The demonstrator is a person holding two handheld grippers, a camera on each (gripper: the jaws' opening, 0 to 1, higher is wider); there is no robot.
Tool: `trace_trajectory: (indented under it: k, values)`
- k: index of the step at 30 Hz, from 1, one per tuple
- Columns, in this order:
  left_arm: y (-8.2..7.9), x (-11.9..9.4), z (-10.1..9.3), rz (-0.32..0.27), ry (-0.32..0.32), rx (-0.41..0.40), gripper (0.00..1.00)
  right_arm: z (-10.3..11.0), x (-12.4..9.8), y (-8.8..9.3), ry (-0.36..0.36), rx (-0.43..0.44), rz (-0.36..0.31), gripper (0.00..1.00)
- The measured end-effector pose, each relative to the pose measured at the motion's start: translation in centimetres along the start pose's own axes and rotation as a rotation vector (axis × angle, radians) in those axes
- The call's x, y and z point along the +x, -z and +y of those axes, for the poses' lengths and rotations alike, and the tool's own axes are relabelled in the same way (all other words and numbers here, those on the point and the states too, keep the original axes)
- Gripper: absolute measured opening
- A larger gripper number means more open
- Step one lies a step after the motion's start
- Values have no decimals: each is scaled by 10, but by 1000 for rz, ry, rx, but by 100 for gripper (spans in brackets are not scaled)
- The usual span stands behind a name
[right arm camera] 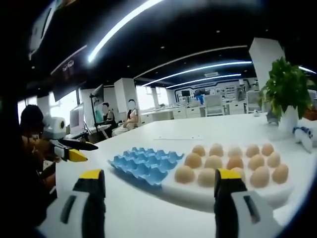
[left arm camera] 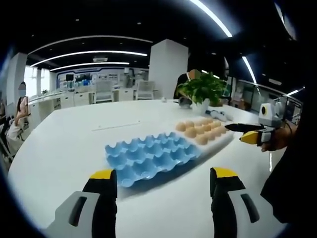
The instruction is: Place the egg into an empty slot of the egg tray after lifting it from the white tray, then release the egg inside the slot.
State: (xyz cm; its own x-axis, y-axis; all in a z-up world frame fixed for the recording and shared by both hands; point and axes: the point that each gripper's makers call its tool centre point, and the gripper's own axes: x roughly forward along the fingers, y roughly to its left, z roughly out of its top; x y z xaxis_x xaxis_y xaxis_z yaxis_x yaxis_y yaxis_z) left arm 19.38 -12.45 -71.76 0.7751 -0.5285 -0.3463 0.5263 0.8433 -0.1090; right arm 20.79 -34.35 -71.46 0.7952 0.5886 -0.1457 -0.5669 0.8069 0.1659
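A blue egg tray (left arm camera: 151, 157) (right arm camera: 144, 162) lies on the white table with its slots empty. Beside it a white tray (left arm camera: 220, 139) (right arm camera: 218, 196) carries several tan eggs (left arm camera: 202, 140) (right arm camera: 213, 162). My left gripper (left arm camera: 163, 178) stands open above the table, just short of the blue tray, with nothing between its jaws; it also comes into the right gripper view as the left gripper (right arm camera: 74, 149). My right gripper (right arm camera: 157, 181) is open and empty in front of the white tray; seen from the left gripper view, the right gripper (left arm camera: 250, 133) hovers right of the eggs.
A potted green plant (left arm camera: 202, 91) (right arm camera: 286, 91) stands on the table behind the eggs. A small blue-and-white item (right arm camera: 303, 135) lies near it. People sit at desks (right arm camera: 130, 116) further back. The white table (left arm camera: 74, 144) spreads wide to the left.
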Motion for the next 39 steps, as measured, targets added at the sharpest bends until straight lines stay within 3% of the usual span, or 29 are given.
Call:
trace_trajectory:
  k: [3,30,34,36,39]
  values:
    - [0,0,0,1,2,4,76,-1,-1,-6,6,24,-37,94]
    - [2,-1,3,5,-6,-13,75,-5,-5,-1,36,36,-31,94]
    - [7,-1,6,34,-17,-81,78,-5,-2,0,41,39,-26,94]
    - [14,-2,9,83,-28,-127,78,-4,2,2,52,35,-14,94]
    - [14,-1,14,103,-41,-129,79,-5,8,10,90,17,48,88]
